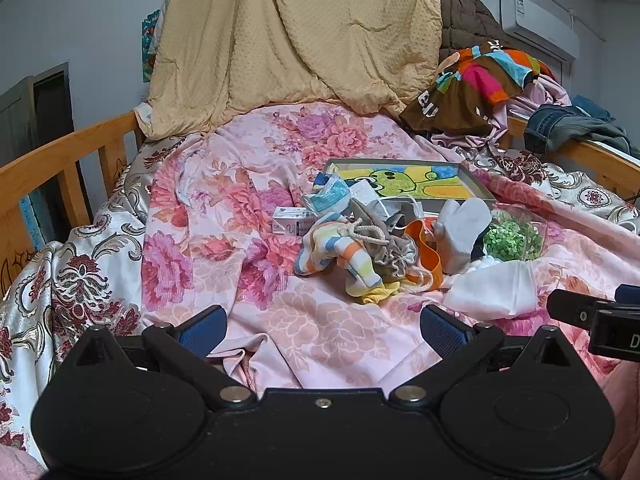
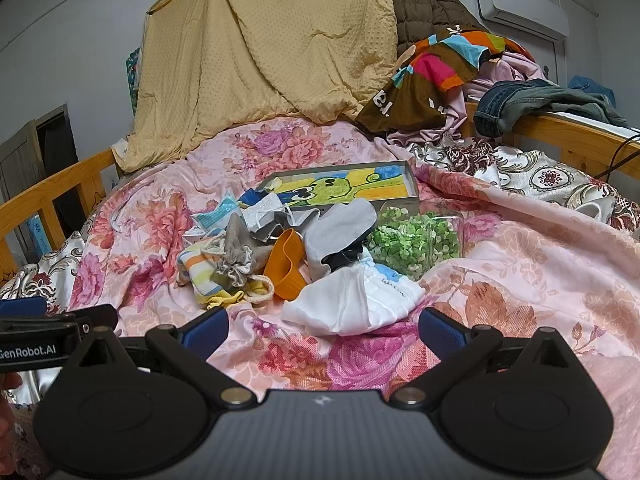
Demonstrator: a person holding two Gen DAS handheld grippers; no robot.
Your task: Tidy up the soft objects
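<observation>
"GenRobot.AI" stands on the left tongs (image 2: 24, 350); the brown cloth's (image 2: 404, 100) white letters stay unreadable

We are in a home bedroom. The landmark is a wooden-railed bed (image 1: 60, 152) covered by a pink floral sheet (image 1: 248, 216). At its head hangs a draped yellow quilt (image 1: 292, 36); beside that, a heap of clothes (image 2: 460, 68). Above the heap, a wall air conditioner (image 2: 520, 4). Left of the bed, a doorway (image 1: 52, 120).
</observation>
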